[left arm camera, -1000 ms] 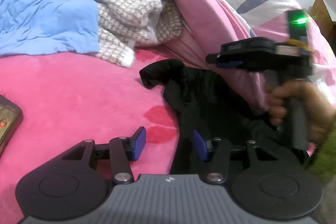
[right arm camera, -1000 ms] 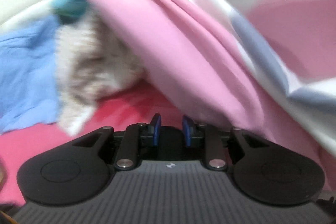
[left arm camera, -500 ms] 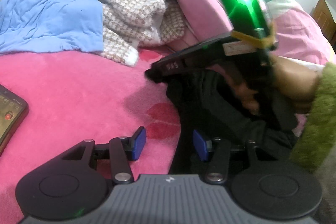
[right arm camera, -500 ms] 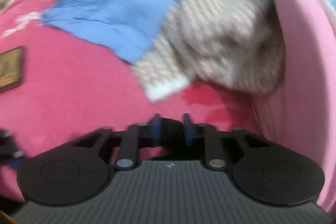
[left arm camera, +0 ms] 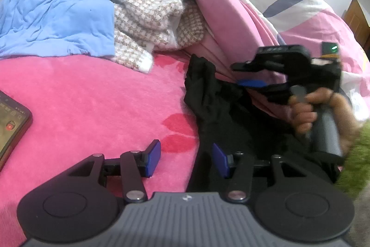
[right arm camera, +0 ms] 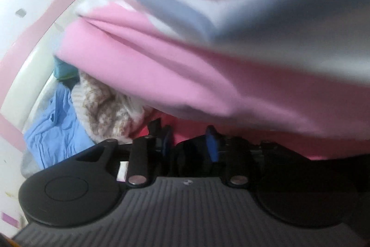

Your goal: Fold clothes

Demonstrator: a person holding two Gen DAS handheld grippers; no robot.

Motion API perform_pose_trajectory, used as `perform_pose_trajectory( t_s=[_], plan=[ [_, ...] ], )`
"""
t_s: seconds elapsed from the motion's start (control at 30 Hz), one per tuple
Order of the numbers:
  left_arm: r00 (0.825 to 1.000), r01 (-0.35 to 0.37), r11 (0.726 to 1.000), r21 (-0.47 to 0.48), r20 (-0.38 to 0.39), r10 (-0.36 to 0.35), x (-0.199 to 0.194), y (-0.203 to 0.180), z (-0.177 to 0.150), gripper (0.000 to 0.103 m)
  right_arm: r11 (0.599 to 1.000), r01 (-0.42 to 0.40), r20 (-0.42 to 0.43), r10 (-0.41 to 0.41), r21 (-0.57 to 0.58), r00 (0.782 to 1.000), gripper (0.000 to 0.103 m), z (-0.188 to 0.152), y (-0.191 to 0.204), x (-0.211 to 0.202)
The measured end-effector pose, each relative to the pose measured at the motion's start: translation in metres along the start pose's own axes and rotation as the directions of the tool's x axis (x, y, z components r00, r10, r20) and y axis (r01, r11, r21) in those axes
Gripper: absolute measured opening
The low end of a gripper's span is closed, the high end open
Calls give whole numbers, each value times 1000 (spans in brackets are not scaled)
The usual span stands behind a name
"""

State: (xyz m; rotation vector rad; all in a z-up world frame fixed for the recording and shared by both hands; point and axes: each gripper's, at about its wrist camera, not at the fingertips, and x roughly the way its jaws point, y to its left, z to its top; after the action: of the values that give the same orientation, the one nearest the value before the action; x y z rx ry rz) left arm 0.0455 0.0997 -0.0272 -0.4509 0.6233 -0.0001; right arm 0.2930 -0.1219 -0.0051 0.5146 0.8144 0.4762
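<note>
Two grippers, one black garment [left arm camera: 215, 108] to fold. Far left: phone [left arm camera: 11, 122] at edge of pink blanket [left arm camera: 81, 96], blue shirt [left arm camera: 53, 6] behind it, knit sweater [left arm camera: 150, 15] next along, striped duvet [left arm camera: 266, 15] banked up on the right. Black garment crumpled on the blanket against the foot of the duvet, one bunched end poking up toward the sweater. Judged light, limp, thin and probably a bit slick: no stiffness to lean on, likely to sag and bunch wherever lifted, so best pinched at a hem or corner, one per gripper, and pulled flat before any fold. Left gripper [left arm camera: 186, 160] about half open, nothing pinched; left pad over bare blanket, right pad over the garment's near edge, contact not clear. Right gripper [left arm camera: 251, 83] held in a hand [left arm camera: 323, 112] over the garment's far side, jaws just opened partway after closing; own view blurred, dark fabric between the pads [right arm camera: 211, 147], not clamped as far as visible.
</note>
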Motion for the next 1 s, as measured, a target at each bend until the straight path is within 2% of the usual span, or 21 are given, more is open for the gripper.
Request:
perform_pose_trajectory(
  t_s=[0.13, 0.17, 0.23, 0.27, 0.33, 0.37, 0.47, 0.53, 0.63, 0.7, 0.73, 0.8, 0.9, 0.97, 1.0],
  plan=[
    [1000, -2, 1000, 0, 2, 2, 0, 0, -1, 51, 978, -7, -1, 7, -209, 1000, 34, -2, 38, -18],
    [1000, -2, 1000, -1, 3, 2, 0, 0, -1, 51, 947, -12, -29, 2, -320, 1000, 34, -8, 56, -16],
    [1000, -3, 1000, -2, 3, 3, -1, 0, -1, 51, 837, -30, -95, -26, -546, 995, 33, -26, 92, -5],
    [1000, -3, 1000, -2, 4, 3, -1, 0, -1, 51, 774, -55, -135, -40, -630, 990, 33, -38, 108, 3],
    [1000, -3, 1000, -3, 5, 3, -1, 0, -1, 51, 680, -92, -193, -74, -728, 978, 33, -58, 129, 23],
    [1000, -3, 1000, -4, 5, 3, -1, 0, -1, 51, 647, -87, -197, -99, -757, 975, 33, -64, 134, 31],
    [1000, -3, 1000, -3, 6, 3, -1, 1, -2, 51, 591, -47, -196, -190, -806, 962, 31, -71, 136, 53],
    [1000, -4, 1000, -4, 5, 4, -1, 0, -2, 51, 577, -4, -183, -254, -817, 950, 30, -71, 129, 65],
    [1000, -2, 1000, -7, 5, 2, -2, 1, -2, 51, 618, 12, -187, -257, -786, 948, 21, -62, 119, 64],
    [1000, -5, 1000, -5, 6, 5, -2, 0, -3, 51, 632, 15, -189, -255, -775, 948, 6, -62, 116, 63],
    [1000, -6, 1000, -4, 7, 6, -2, 0, -3, 51, 639, 17, -190, -254, -769, 948, 4, -61, 114, 63],
    [1000, -8, 1000, -3, 8, 8, -3, 0, -3, 51, 671, -5, -196, -210, -742, 958, 2, -60, 119, 59],
    [1000, -8, 1000, -6, 8, 8, -4, 0, -3, 51, 739, -95, -209, -64, -667, 976, 2, -51, 125, 42],
    [1000, -8, 1000, -6, 7, 8, -4, 0, -3, 51, 766, -198, -227, 70, -612, 971, 2, -45, 131, 29],
    [1000, -8, 1000, -7, 7, 8, -4, 1, -3, 51, 767, -231, -236, 107, -598, 966, 2, -44, 133, 26]
  ],
)
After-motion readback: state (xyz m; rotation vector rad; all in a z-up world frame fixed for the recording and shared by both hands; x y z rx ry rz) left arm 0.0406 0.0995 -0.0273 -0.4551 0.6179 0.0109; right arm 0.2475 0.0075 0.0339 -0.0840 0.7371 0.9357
